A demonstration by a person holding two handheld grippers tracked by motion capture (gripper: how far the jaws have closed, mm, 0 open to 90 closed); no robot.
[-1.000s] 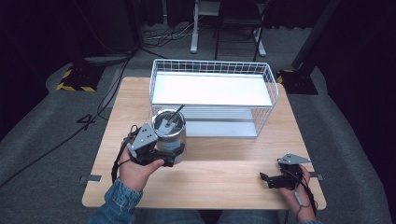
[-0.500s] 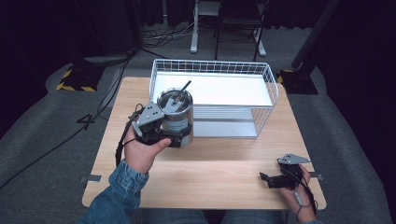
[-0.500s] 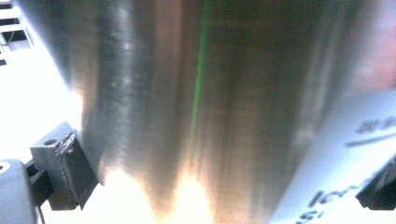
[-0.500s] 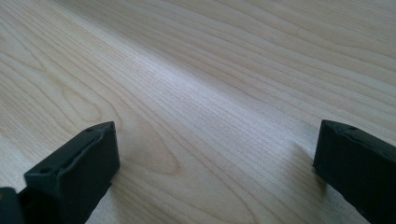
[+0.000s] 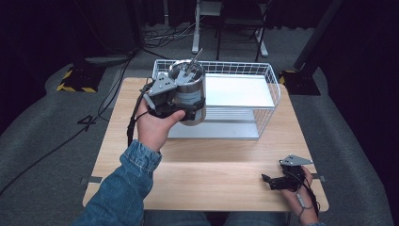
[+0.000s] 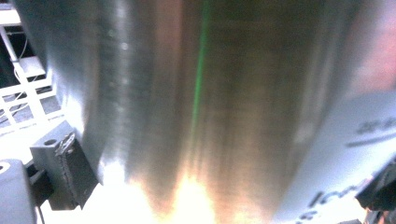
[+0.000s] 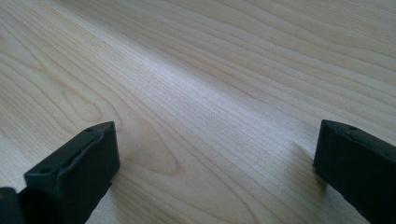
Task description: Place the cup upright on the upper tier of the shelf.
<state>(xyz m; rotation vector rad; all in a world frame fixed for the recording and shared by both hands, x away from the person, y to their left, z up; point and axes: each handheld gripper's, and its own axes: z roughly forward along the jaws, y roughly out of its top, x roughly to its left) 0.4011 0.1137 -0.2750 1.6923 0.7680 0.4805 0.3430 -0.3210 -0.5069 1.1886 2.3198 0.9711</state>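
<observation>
A brushed steel canister [image 5: 189, 89] with a white label and a metal utensil [image 5: 193, 62] standing in it hangs in the air, over the left front corner of the white wire basket [image 5: 274, 87]. My left gripper [image 5: 190, 107] is shut on the canister's lower side. In the left gripper view the canister's wall [image 6: 210, 93] sits right against the camera, with one black finger [image 6: 63, 165] pressed on its left side. My right gripper [image 5: 270, 181] rests low on the wooden table [image 5: 211, 165] at the front right. It is open, with bare wood between its fingers [image 7: 74, 172].
The wire basket takes up the back half of the table and has a white floor. Cables and chair legs lie on the dark floor beyond it. A yellow-black striped block [image 5: 75, 80] sits on the floor at the left.
My left gripper has lifted the canister off the table and carried it up and toward the basket's left front corner. The right gripper has stayed where it was.
</observation>
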